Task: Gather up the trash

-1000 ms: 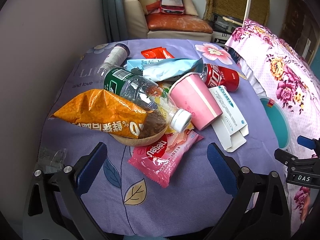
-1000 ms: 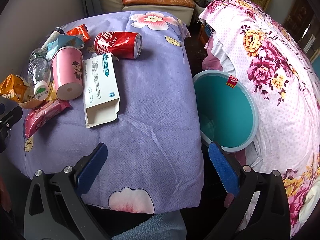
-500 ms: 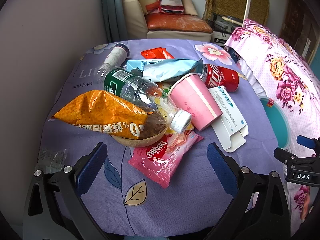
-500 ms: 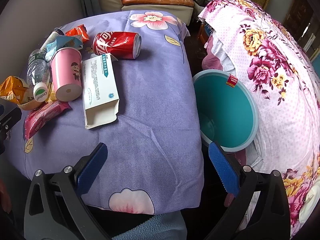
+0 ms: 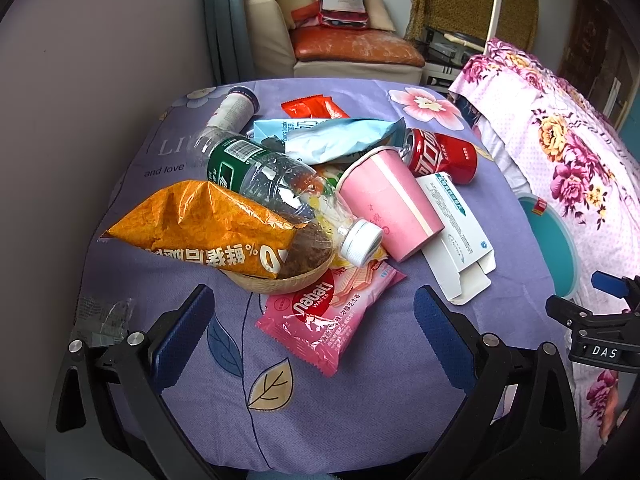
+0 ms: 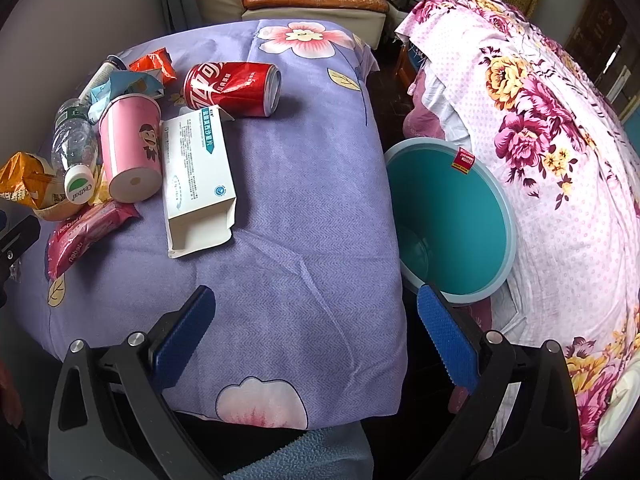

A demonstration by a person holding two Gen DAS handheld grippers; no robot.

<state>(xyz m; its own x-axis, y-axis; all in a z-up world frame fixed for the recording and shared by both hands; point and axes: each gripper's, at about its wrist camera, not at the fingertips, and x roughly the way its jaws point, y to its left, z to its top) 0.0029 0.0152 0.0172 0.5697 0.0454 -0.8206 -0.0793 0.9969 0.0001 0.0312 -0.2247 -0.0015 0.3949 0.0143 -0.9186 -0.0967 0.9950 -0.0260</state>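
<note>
Blue-padded left hand-held gripper agape, empty | right hand-held gripper likewise

The orange chip bag hides most of the wicker bowl.

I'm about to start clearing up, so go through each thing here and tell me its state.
plastic bottle: capped, lying down
red can: on its side
pink cup: tipped over
white carton: end flap open
teal bin: upright, looks empty
left gripper: open, holding nothing
right gripper: open, holding nothing
</note>
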